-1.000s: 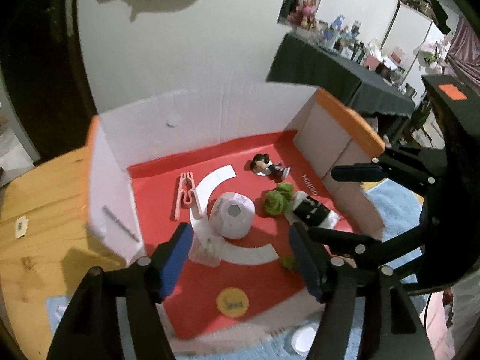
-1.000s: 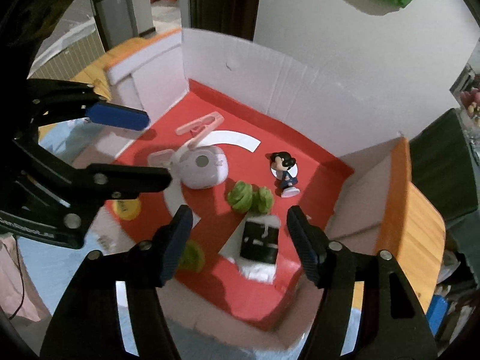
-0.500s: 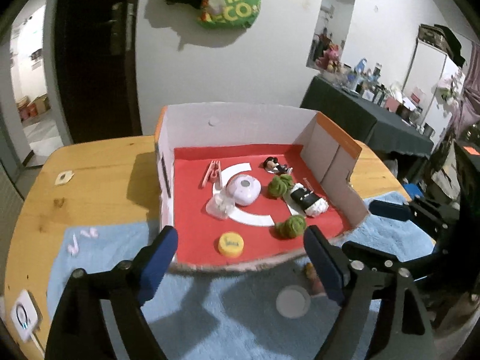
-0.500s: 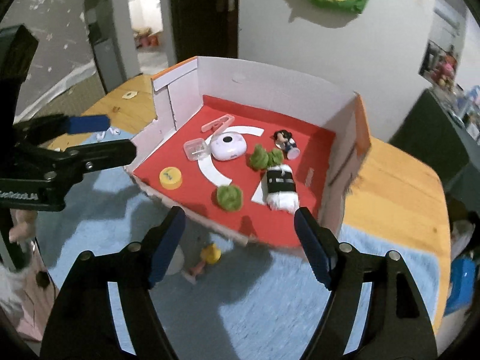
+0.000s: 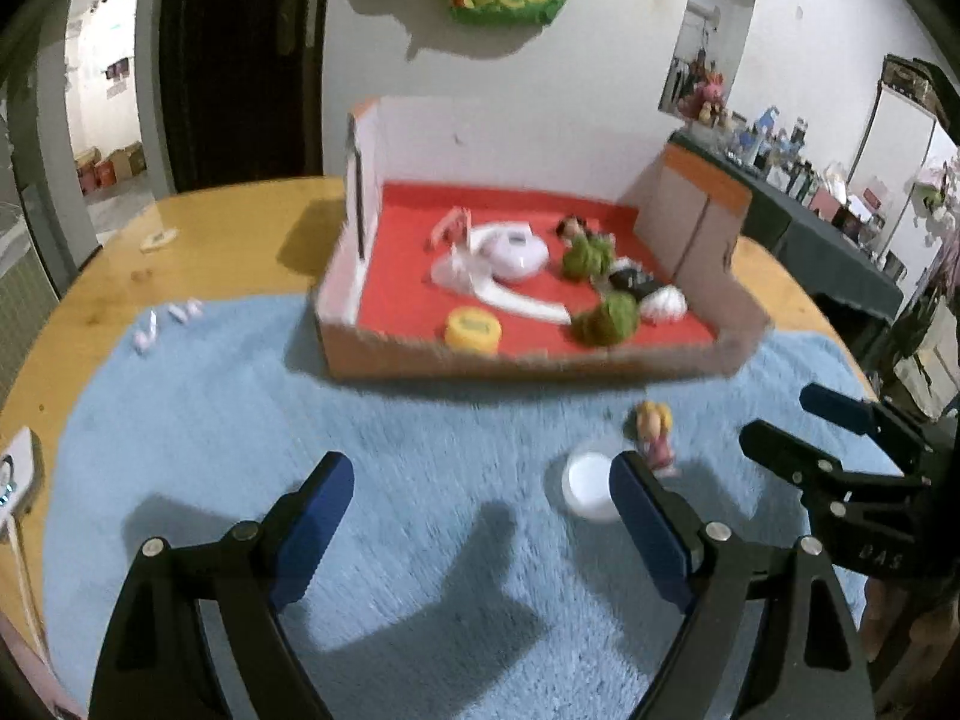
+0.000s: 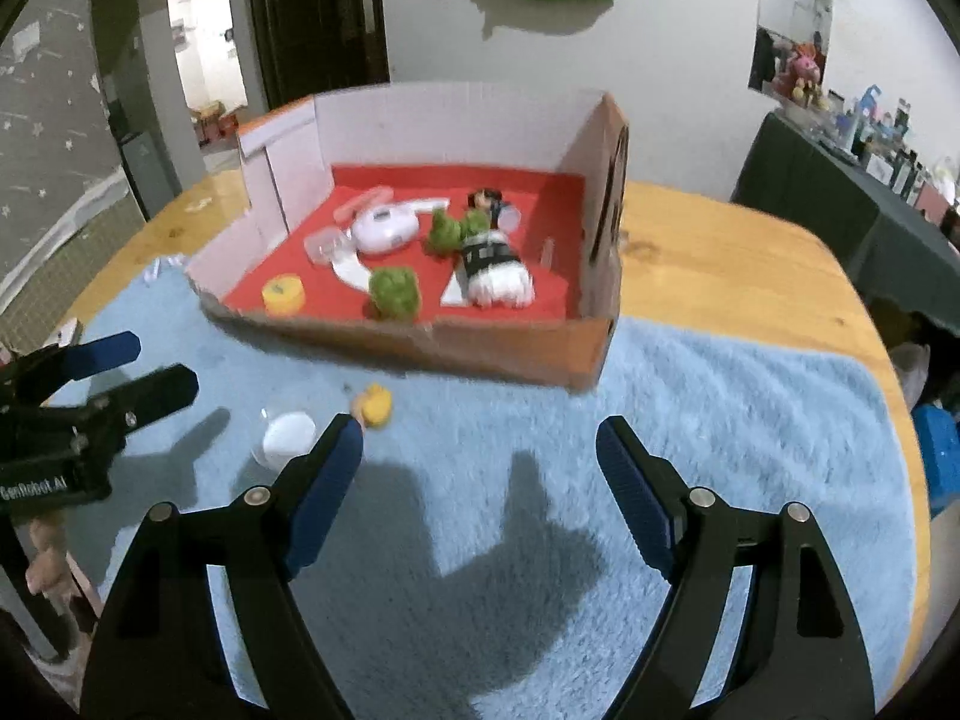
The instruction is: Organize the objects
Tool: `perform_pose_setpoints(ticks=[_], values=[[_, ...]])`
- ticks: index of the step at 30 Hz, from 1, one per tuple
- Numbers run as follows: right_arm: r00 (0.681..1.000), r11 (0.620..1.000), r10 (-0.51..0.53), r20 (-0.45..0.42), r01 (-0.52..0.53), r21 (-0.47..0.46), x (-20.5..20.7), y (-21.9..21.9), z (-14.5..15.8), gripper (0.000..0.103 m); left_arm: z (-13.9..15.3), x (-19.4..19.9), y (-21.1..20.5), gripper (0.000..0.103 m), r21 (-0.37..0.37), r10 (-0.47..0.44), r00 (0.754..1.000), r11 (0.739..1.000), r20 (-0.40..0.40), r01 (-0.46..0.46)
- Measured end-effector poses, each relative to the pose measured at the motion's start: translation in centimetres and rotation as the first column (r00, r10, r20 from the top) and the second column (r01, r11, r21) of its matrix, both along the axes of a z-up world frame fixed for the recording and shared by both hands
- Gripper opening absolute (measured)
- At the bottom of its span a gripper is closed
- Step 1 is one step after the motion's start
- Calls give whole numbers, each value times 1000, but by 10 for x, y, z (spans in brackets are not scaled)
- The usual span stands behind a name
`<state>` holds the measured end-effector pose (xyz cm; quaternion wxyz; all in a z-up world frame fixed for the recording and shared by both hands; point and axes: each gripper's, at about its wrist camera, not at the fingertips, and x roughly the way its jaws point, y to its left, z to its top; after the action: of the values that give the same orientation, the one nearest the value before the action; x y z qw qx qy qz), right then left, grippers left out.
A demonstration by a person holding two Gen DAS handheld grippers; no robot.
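Observation:
A cardboard box (image 5: 528,363) (image 6: 510,354) with a red floor holds a white round device (image 5: 515,252), green plush balls (image 5: 606,319), a yellow lid (image 5: 473,329), a black-and-white roll (image 6: 489,267) and a small figure. On the blue mat in front of the box lie a small yellow-haired doll (image 5: 654,432) (image 6: 373,405) and a white round lid (image 5: 589,483) (image 6: 287,433). My left gripper (image 5: 483,516) is open and empty, low over the mat, the lid beside its right finger. My right gripper (image 6: 480,474) is open and empty over the mat.
The blue mat (image 5: 300,450) covers a round wooden table (image 6: 720,258). Small white pieces (image 5: 168,318) lie at the mat's left edge. A white socket (image 5: 15,471) sits at the far left. A dark side table with clutter (image 5: 810,210) stands at the right.
Both grippers have pulled back out of the box and dropped low over the mat. The box and its contents now lie farther away. The doll and lid have come into view.

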<state>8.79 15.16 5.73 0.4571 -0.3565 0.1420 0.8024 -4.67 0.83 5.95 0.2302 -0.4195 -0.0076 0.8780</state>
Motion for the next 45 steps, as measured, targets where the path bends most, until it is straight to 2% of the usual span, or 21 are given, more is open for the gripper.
perform_pose_setpoints(ticks=[6, 16, 19, 22, 29, 32, 35, 37, 38, 40, 42, 44, 45], values=[[999, 999, 28, 24, -27, -31, -3, 2, -13, 80, -12, 3, 6, 89, -23, -22, 1000, 999, 18, 22], [976, 983, 172, 133, -163, -80, -34, -1, -36, 80, -24, 3, -12, 89, -50, -20, 999, 998, 47, 22], [971, 982, 181, 156, -170, -79, -41, -1, -41, 80, -26, 1, -14, 89, -51, -28, 998, 998, 56, 31], [973, 989, 143, 182, -136, -52, -41, 3, -43, 80, -27, -1, -12, 89, -38, -53, 996, 998, 67, 55], [989, 997, 50, 141, -42, -57, -7, 18, -29, 80, -30, 0, 11, 89, -39, -111, 992, 993, 60, 113], [993, 992, 93, 77, -86, -96, -2, 19, -26, 80, -29, 2, 23, 89, -43, -146, 989, 988, 35, 147], [989, 986, 140, 56, -133, -101, -6, 17, -25, 80, -28, 1, 31, 83, -30, -182, 983, 983, 30, 183], [984, 984, 162, 70, -155, -92, -12, 16, -26, 73, -28, 0, 36, 79, -33, -201, 979, 979, 27, 202], [982, 983, 169, 79, -163, -80, -15, 16, -26, 63, -28, 1, 38, 77, -38, -206, 978, 978, 20, 206], [979, 982, 181, 91, -174, -80, -21, 18, -28, 55, -28, -1, 42, 74, -43, -222, 975, 974, 10, 222], [977, 979, 193, 93, -185, -85, -25, 21, -30, 42, -28, -2, 47, 67, -42, -237, 971, 971, 3, 237], [973, 978, 202, 108, -195, -73, -30, 22, -32, 37, -27, -2, 51, 53, -42, -251, 968, 967, -4, 251], [971, 976, 213, 112, -205, -75, -32, 21, -33, 29, -26, -3, 53, 45, -36, -260, 966, 965, -2, 260]])
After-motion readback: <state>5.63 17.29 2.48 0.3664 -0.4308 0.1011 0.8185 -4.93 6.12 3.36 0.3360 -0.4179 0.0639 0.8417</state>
